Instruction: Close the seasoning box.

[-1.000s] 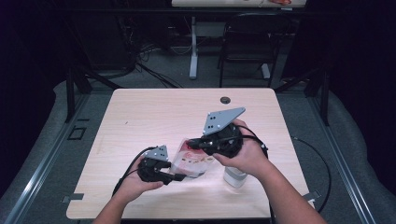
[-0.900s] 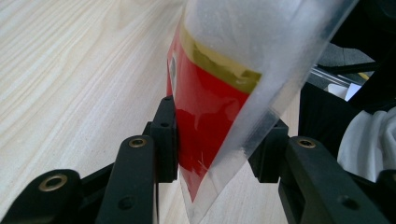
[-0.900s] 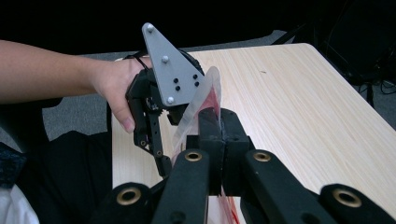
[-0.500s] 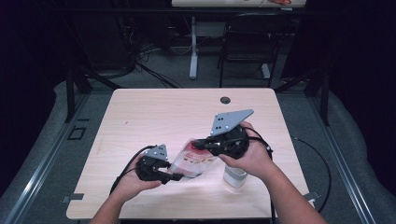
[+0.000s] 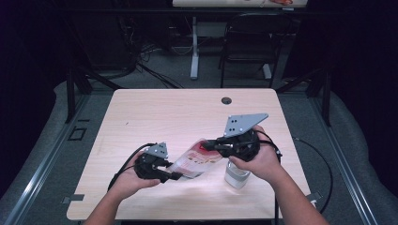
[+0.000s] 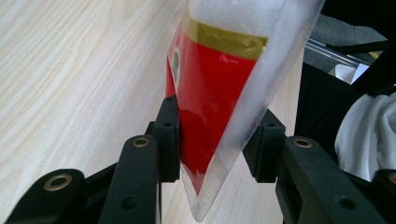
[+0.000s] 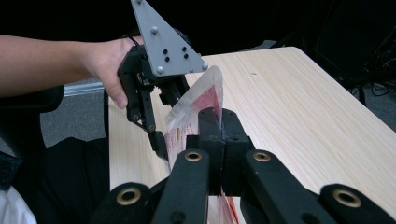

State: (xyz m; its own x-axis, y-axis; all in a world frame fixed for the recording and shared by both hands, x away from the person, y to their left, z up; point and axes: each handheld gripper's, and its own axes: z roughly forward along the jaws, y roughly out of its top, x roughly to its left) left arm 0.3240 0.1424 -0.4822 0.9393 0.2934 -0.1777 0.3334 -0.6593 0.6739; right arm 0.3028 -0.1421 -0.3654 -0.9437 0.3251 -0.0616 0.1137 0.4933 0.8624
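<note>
Right gripper (image 5: 209, 146) has drifted right, pinching the bag (image 5: 195, 161) – left gripper (image 5: 176, 176) apparently just loosely straddles it.

A pale wooden desk (image 5: 155, 112) has a dark round hole (image 5: 226, 100) near its far edge. A small clear jar (image 5: 236, 175) stands on its near right part. Beyond it, on grey floor (image 5: 356, 140), stand a dark chair (image 5: 244, 51) and a white post (image 5: 194, 47).

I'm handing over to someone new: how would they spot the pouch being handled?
On the light wooden table, look near the front edge between the two hands. The pouch stretches between both grippers: clear plastic with a red label, unlike the small clear cup beside it.
</note>
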